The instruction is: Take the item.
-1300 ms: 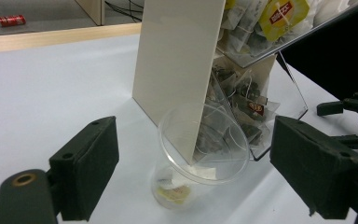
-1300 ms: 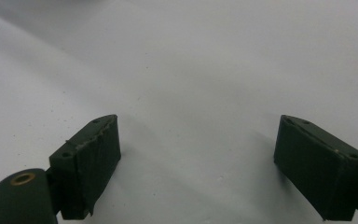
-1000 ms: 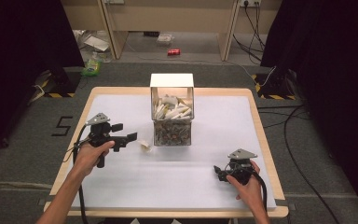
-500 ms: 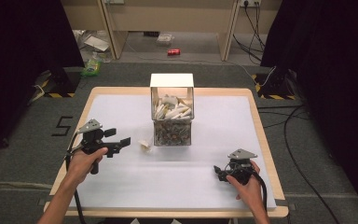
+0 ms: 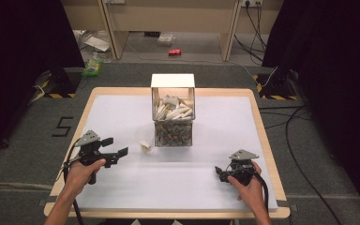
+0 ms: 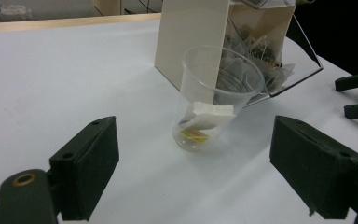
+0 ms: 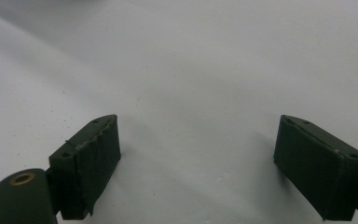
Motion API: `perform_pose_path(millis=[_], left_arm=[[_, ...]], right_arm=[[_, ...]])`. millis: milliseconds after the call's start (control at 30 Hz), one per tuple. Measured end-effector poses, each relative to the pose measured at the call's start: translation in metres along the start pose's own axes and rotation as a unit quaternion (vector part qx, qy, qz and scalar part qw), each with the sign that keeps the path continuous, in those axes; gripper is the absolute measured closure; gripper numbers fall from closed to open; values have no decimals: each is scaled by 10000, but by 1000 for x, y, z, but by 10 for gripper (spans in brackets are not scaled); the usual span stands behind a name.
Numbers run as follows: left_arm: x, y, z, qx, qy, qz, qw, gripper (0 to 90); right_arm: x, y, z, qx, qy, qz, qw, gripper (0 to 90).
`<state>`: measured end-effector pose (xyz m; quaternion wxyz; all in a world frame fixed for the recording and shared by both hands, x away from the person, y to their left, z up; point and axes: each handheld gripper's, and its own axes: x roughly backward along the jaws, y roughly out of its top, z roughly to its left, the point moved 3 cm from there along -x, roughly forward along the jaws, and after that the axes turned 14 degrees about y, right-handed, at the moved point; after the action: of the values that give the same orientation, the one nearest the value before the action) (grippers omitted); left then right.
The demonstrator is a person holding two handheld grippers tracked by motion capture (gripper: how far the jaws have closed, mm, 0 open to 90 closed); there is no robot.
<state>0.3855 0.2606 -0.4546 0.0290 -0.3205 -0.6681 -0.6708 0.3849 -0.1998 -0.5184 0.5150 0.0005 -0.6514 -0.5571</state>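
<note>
One sign could be read: a large black numeral "5" was marked on the grey floor, just left of the worktop at its near-left side. The red can lying far off on the floor carried lettering too small to read.

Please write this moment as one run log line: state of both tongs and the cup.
left tongs: open, aimed at cup | right tongs: open, over white table | clear plastic cup: upright, holds white tea bag | clear box of tea bags: behind cup
</note>
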Motion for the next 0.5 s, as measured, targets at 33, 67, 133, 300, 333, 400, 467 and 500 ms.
perform_pose_path(millis=[33,67,133,300,333,400,467,500], left_arm=[[0,-2,-1,-18,2,-13,10000,151],[0,-5,-1,-37,17,-10,10000,151],[0,-10,-2,-82,67,-4,9999,152],[0,-21,-3,-100,54,0,9999,152],[0,-23,-3,-127,46,-4,9999,152],[0,-26,-3,-123,14,-66,9999,152],[-1,-31,-5,-147,-21,-63,9999,152],[-2,-34,-5,-186,-10,-47,9998,152]], right_arm=[[0,0,0,-5,1,0,10000,150],[0,0,0,1,0,1,10000,150],[0,0,0,1,0,-1,10000,150],[0,0,0,-5,0,0,10000,150],[0,0,0,-2,1,-1,10000,150],[0,0,0,1,-1,0,10000,150],[0,0,0,-1,1,-1,10000,150],[0,0,0,-6,1,0,10000,150]])
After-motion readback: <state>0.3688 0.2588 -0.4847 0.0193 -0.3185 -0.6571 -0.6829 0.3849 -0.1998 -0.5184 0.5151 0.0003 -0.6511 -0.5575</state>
